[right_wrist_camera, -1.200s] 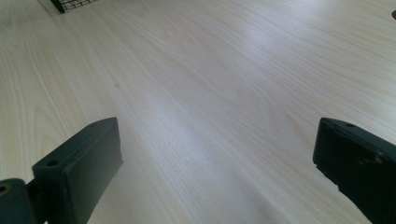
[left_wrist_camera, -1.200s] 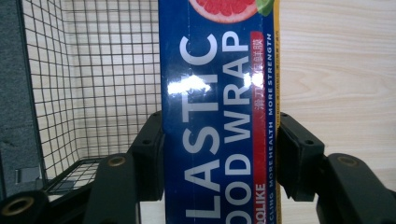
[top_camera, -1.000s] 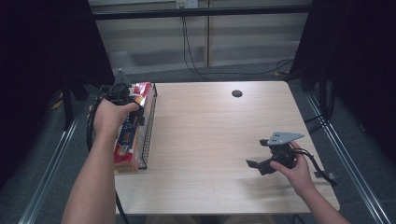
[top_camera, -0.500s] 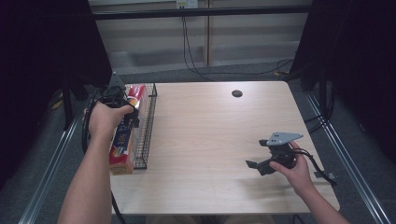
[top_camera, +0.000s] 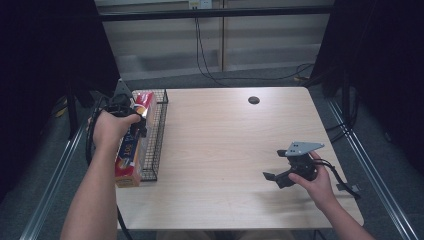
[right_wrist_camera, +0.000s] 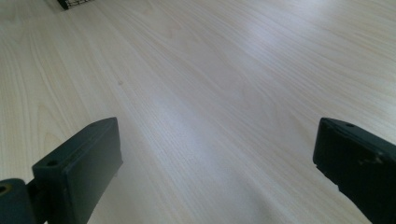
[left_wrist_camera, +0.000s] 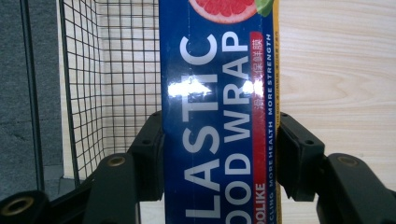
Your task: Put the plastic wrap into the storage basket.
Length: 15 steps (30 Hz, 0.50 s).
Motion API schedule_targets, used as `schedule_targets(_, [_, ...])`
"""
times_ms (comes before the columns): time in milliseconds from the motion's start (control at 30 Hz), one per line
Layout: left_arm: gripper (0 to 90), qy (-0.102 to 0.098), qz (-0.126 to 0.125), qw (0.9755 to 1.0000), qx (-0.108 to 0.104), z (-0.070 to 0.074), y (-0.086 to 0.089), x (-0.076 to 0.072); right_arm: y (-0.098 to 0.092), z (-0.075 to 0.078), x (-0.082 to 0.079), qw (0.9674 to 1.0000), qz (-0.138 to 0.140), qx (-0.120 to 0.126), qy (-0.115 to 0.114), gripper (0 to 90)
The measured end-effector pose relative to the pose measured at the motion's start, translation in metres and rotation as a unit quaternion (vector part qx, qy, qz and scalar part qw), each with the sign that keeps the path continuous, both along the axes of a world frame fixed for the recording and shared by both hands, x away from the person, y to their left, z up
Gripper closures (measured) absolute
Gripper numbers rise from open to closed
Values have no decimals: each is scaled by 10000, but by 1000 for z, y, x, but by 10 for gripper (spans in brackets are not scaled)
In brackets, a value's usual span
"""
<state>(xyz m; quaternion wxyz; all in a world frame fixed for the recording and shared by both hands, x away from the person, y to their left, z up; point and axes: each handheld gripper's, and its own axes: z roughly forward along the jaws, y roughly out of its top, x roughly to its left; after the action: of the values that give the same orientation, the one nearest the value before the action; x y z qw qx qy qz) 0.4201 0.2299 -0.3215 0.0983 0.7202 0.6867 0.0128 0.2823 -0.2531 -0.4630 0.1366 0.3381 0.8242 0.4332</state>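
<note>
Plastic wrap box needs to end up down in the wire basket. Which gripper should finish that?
Left. The left gripper is already shut on the plastic wrap box, right at the wire basket. The right gripper is open over bare table, well away from both.

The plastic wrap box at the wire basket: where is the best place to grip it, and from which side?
Grip the plastic wrap box across its narrow width, on the two long side faces, coming from above its printed face. The box is long and slim, so its width fits between the jaws. The left tongs hold it this way now, beside the wire basket.
</note>
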Motion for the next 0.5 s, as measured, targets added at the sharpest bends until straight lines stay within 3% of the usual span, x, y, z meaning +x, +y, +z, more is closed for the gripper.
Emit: schedule_targets(500, [444,19,107,9999,14,-10,12,1,1,0,-1,10000,-45,-52,-61,8])
